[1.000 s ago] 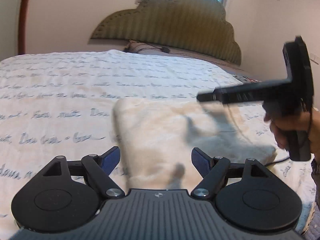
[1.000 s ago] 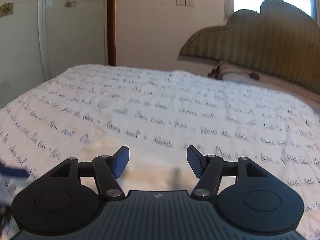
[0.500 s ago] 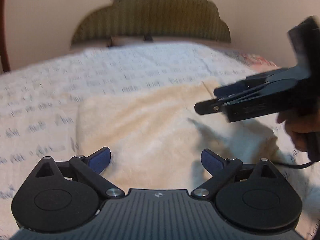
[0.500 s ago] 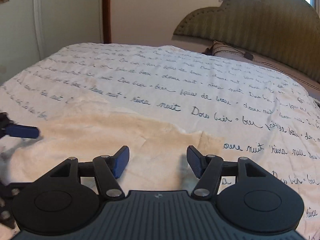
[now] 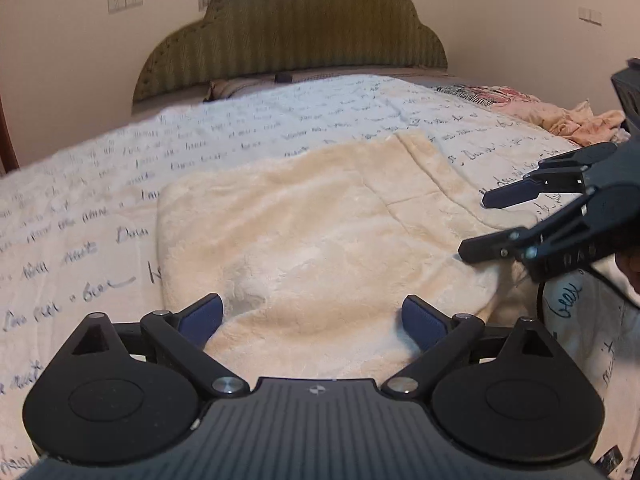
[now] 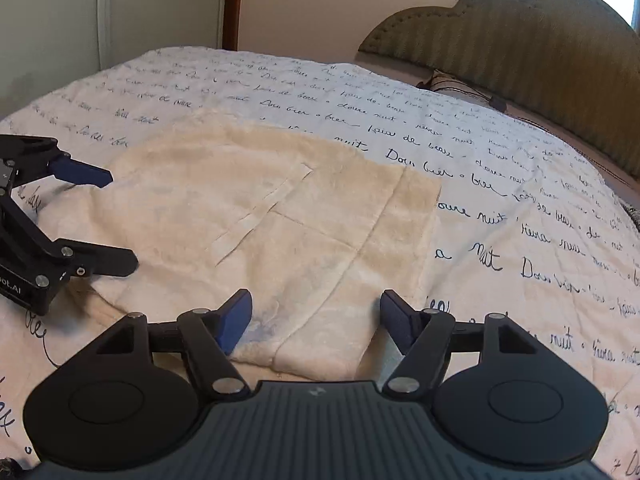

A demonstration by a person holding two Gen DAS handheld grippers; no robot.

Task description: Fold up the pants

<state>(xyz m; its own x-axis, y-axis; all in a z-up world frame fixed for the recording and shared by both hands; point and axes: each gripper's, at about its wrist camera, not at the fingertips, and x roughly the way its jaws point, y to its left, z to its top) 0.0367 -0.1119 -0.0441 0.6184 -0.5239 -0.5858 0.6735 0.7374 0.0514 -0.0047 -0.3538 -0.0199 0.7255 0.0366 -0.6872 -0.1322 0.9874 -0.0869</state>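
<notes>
Cream fleece pants (image 5: 320, 224) lie flat on bedspread (image 5: 80, 240) printed with dark script, filling centre of both wrist views. Left gripper (image 5: 312, 318) released, jaws spread wide, hovering over near edge of pants at 6 o'clock; grasps nothing. Right gripper (image 6: 316, 316) likewise released, jaws apart above waistband-side hem, empty. In left view, right gripper enters at 3 o'clock over pants' right edge. Padded green headboard (image 5: 296, 36) at 12 o'clock. Crumpled pink clothing (image 5: 576, 120) at 2 o'clock on bed.
</notes>
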